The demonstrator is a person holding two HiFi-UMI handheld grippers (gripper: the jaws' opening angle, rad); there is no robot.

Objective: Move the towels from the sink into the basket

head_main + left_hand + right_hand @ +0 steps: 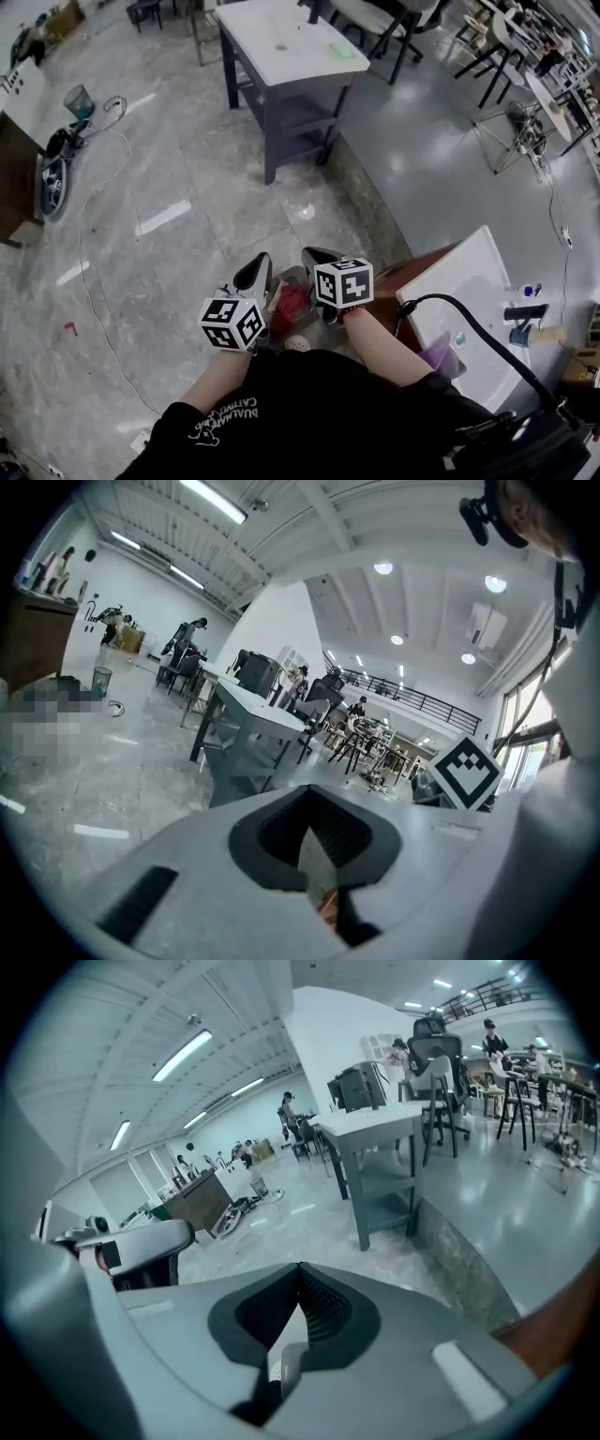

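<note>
Both grippers hang close in front of my body, pointing out over the floor. My left gripper (pixel 255 273) (pixel 310 810) is shut with nothing held. My right gripper (pixel 317 257) (pixel 300 1279) is shut too, and empty. Between and below them lies a red cloth-like thing (pixel 292 307) in a brownish container on the floor; whether this is the basket I cannot tell. The white sink unit (pixel 476 270) stands at my right, with a purple thing (pixel 440 355) near its front edge beside my right forearm. The inside of the sink is not visible.
A dark faucet (pixel 526 311) and a black cable (pixel 473 323) are at the sink. A grey table (pixel 281 58) stands ahead, with a low stone kerb (pixel 367 208) running from it toward the sink. Cables and gear (pixel 54 159) lie on the floor at left.
</note>
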